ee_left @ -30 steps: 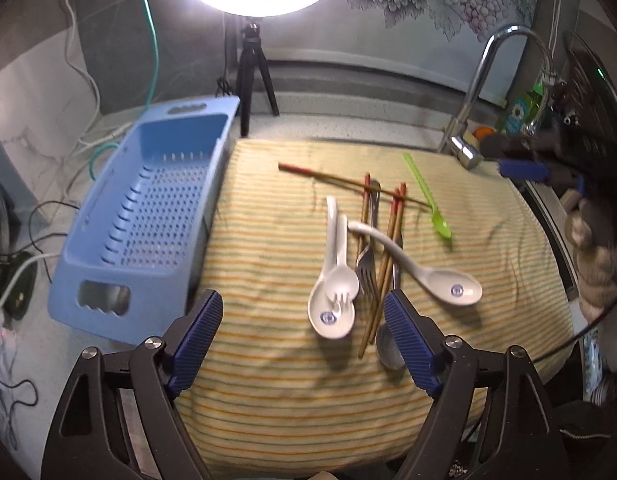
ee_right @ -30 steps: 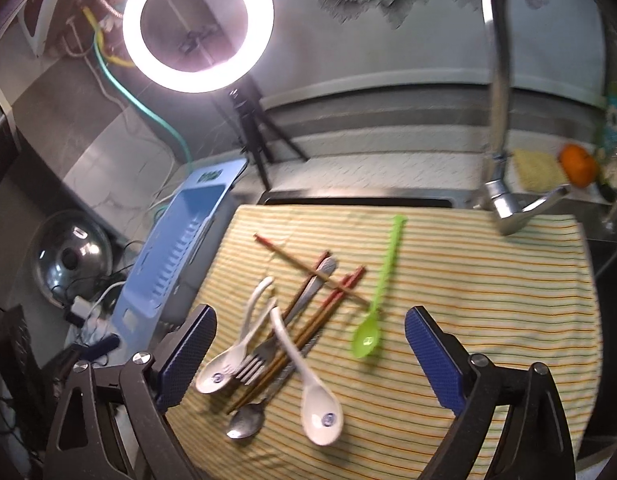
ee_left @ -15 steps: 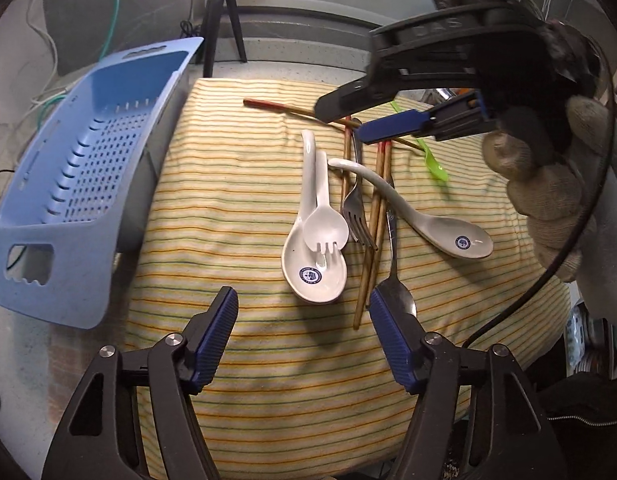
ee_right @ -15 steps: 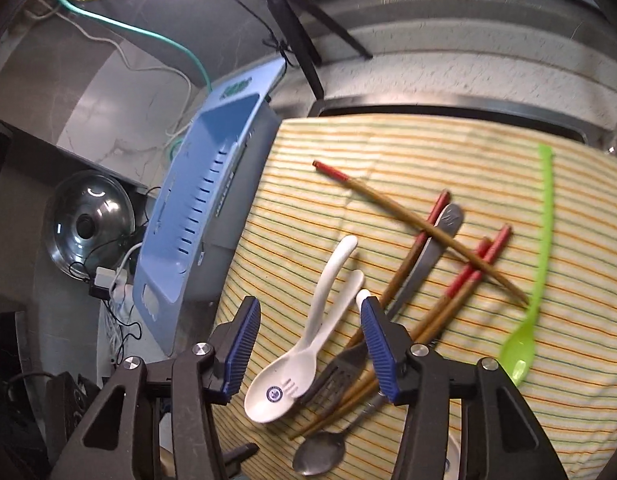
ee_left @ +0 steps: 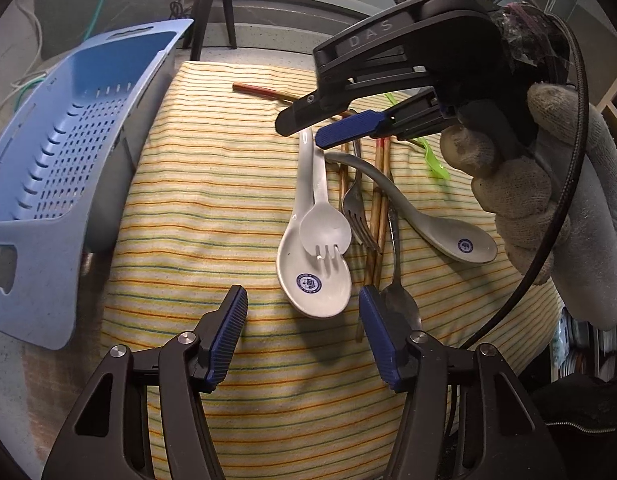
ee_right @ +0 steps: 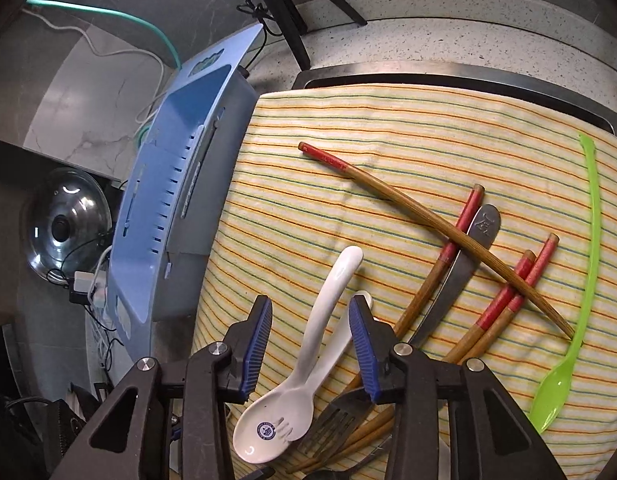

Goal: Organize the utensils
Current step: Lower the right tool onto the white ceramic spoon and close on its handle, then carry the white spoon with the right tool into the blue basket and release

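Observation:
Utensils lie in a heap on a striped cloth: a white soup spoon with a white spork on it, a second white spoon, a metal fork, a metal spoon, red-tipped chopsticks and a green spoon. My left gripper is open just short of the white spoon's bowl. My right gripper is open, its fingers either side of the two white handles; it also shows in the left wrist view.
A blue perforated drainer basket stands left of the cloth, also in the right wrist view. A tripod stands behind. A pot lid and cables lie far left. A steel sink rim borders the cloth's far edge.
Both grippers moved down and in toward the utensil heap. The right gripper narrowed and came over the white handles; the left one narrowed too.

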Demonstrator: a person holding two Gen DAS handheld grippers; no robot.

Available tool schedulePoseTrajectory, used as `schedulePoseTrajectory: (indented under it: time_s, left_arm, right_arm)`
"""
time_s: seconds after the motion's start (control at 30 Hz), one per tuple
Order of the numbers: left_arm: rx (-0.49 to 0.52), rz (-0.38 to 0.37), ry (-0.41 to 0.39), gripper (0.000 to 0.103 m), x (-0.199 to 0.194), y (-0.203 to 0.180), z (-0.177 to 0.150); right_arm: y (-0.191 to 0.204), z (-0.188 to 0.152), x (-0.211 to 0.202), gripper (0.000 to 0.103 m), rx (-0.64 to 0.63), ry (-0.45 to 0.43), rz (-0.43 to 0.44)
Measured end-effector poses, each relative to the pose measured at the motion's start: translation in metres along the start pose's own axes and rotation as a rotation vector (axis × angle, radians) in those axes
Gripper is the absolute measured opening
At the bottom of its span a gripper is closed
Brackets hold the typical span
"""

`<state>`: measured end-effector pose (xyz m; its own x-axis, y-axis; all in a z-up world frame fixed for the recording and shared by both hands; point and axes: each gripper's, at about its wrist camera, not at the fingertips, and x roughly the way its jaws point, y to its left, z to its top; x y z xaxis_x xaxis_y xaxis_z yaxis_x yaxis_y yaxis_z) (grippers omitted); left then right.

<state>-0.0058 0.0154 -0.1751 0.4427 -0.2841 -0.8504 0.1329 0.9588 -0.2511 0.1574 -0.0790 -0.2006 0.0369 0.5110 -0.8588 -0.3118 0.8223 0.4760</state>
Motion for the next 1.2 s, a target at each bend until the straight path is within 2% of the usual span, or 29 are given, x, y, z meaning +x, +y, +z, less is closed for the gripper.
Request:
schedulePoseTrajectory:
  time_s: [0.27,0.43,0.77,1.0,1.2]
  left_arm:
    - [-0.009,-0.038,0.008,0.038,0.013,0.003,0.003]
    - [-0.003,-0.04,-0.003,0.038,0.014,0.003,0.002]
    - [0.003,-0.012,-0.028,0.038,-0.006,0.006,-0.01]
    - [-0.007,0.008,-0.065,0.038,-0.031,0.017,-0.015]
    - [-0.018,0.032,-0.119,0.038,-0.052,0.029,-0.006]
  right_arm:
    - [0.002,0.003,0.008,0.022,-0.018,0.022,-0.012]
    - [0.0,0.004,0.011,0.014,-0.011,0.036,-0.012]
    - [0.01,0.002,0.013,0.013,-0.001,0.047,0.031]
    - [0.03,0.0,0.007,0.013,-0.024,0.041,0.074]
    - [0.059,0.013,-0.004,0.013,-0.065,0.007,0.104]
